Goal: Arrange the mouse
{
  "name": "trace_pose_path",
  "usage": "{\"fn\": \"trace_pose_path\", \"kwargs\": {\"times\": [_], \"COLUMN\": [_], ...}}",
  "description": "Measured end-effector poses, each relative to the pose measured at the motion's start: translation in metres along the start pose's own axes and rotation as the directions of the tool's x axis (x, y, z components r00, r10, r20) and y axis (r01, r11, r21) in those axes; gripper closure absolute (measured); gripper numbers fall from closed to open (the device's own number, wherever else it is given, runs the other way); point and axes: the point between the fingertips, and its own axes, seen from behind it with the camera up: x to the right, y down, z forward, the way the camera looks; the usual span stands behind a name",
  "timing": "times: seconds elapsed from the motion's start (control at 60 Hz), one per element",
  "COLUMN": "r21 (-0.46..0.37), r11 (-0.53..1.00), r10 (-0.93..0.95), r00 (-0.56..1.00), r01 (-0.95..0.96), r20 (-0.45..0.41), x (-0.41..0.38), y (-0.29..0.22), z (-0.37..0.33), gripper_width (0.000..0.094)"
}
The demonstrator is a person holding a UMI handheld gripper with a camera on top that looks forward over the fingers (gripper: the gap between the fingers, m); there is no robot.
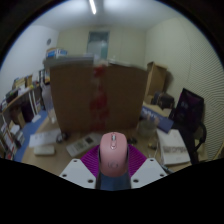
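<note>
Gripper (112, 170) sat low in view w/ both white fingers pressed on a pink mouse (112, 153), one at each side; purple pads (90, 158) showed beside & under it. Mouse was held up off the table, nose pointing fwd, scroll wheel faintly visible; its rear was cut off between the fingers, underside hidden. No logo or writing could be read on it.

Just beyond the fingers lay a cluttered desk (60, 140) w/ papers, details too small to make out. Farther back stood a big brown cardboard panel (98, 98) w/ reddish marks down the middle — text or stain, couldn't tell. Left of it were shelves (22, 105) packed w/ items, labels unreadable. To the right, a dark chair (190, 115), partly cut off. Ceiling light strip (93, 7) was overhead.
</note>
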Motion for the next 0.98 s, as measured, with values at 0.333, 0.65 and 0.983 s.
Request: {"fn": "trace_pose_path", "kwargs": {"times": [0.333,0.65,0.983], "r21": [-0.201,-0.300,-0.245], "r11": [0.979,0.949,0.947], "r10": [0.066,0.134,0.225], "r00": [0.994,0.985,0.973], "r01": [-0.047,-0.096,-0.205], "r20": [0.087,0.106,0.056], "x": [-0.007,-0.024,-0.080], "y": [0.117,0.112,0.071], "z": [0.044,0.009,-0.168], "gripper_width": [0.0566,0.0100,0.0097]}}
